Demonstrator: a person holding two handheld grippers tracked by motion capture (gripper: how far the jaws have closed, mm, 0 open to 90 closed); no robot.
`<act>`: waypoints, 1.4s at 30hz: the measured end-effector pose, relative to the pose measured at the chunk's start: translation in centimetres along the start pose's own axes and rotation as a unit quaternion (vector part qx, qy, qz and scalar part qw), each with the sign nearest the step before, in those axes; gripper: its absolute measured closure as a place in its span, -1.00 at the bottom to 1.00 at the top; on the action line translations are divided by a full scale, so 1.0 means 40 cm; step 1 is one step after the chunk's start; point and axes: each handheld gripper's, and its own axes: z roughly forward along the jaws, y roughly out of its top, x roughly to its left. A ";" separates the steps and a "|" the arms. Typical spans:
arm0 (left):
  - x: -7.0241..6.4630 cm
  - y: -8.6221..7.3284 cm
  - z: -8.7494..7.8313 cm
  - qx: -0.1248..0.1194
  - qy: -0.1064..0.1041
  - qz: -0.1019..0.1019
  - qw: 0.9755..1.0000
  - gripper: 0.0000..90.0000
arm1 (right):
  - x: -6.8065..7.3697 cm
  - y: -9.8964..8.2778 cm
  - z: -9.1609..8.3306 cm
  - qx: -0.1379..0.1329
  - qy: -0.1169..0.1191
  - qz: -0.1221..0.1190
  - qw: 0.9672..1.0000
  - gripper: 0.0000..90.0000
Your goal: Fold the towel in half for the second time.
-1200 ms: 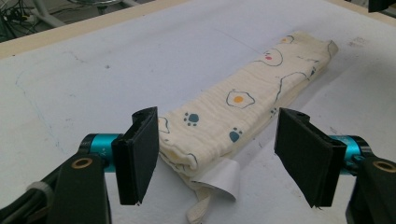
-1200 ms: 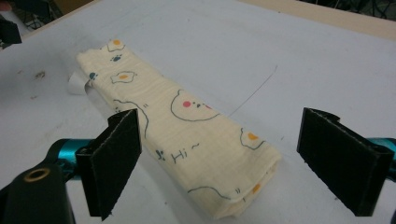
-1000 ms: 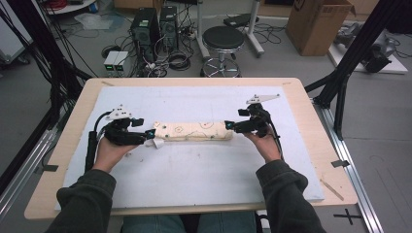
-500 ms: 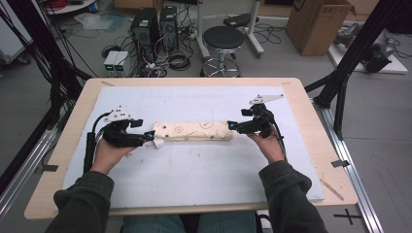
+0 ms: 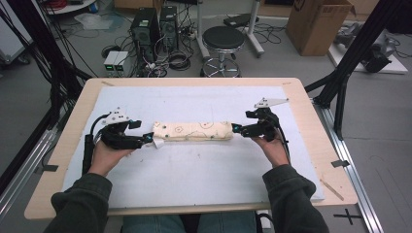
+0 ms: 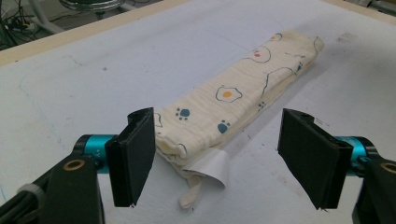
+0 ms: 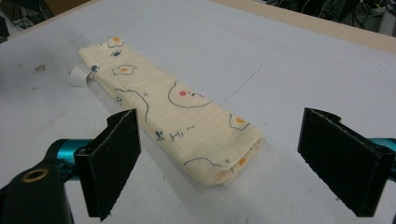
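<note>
A cream cloth point(image 5: 193, 131) printed with fried eggs and paw prints lies folded into a long narrow strip on the white mat point(image 5: 204, 174). A white tag point(image 6: 211, 166) and a small loop stick out of its left end. My left gripper point(image 5: 147, 141) sits at that end, open, and the left gripper view has the cloth's end point(image 6: 196, 126) lying between its jaws, untouched. My right gripper point(image 5: 237, 129) is open at the other end. Its own view has the folded corner point(image 7: 229, 154) resting on the mat between its two pads, clear of both.
The mat covers most of a wooden table point(image 5: 311, 116). Black frame posts point(image 5: 350, 68) stand at the table's right and left sides. Beyond the far edge are a stool point(image 5: 223, 41), computer towers point(image 5: 155, 26) with cables, and a cardboard box point(image 5: 318, 22).
My right gripper has drawn back a little to the right, leaving a small gap to the cloth's end. The left hand and the cloth have hardly moved.
</note>
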 end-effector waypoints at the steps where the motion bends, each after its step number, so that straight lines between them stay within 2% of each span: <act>1: 0.000 -0.005 -0.001 0.001 0.001 0.000 1.000 -0.38 | -0.001 -0.003 -0.002 -0.002 0.001 0.000 1.000 -0.72; 5: 0.000 -0.016 -0.008 0.001 0.002 -0.004 1.000 -0.38 | -0.005 -0.015 -0.013 -0.001 -0.001 0.006 1.000 -0.72; 13: -0.015 -0.019 -0.032 -0.003 0.004 0.008 1.000 -0.39 | -0.006 -0.038 -0.028 0.003 -0.003 0.008 1.000 -0.72; 16: -0.019 -0.028 -0.039 -0.004 0.005 0.006 1.000 -0.39 | -0.003 -0.046 -0.035 0.001 -0.001 0.009 1.000 -0.72; 23: -0.026 -0.047 -0.050 0.000 0.006 0.005 1.000 -0.39 | 0.005 -0.062 -0.053 -0.001 -0.001 0.007 1.000 -0.72; 28: -0.035 -0.061 -0.055 0.002 0.010 0.006 1.000 -0.41 | 0.017 -0.070 -0.070 -0.014 -0.004 -0.001 1.000 -0.72; 42: -0.051 -0.095 -0.072 0.008 0.013 0.003 1.000 -0.41 | 0.020 -0.131 -0.110 -0.011 -0.014 0.000 1.000 -0.73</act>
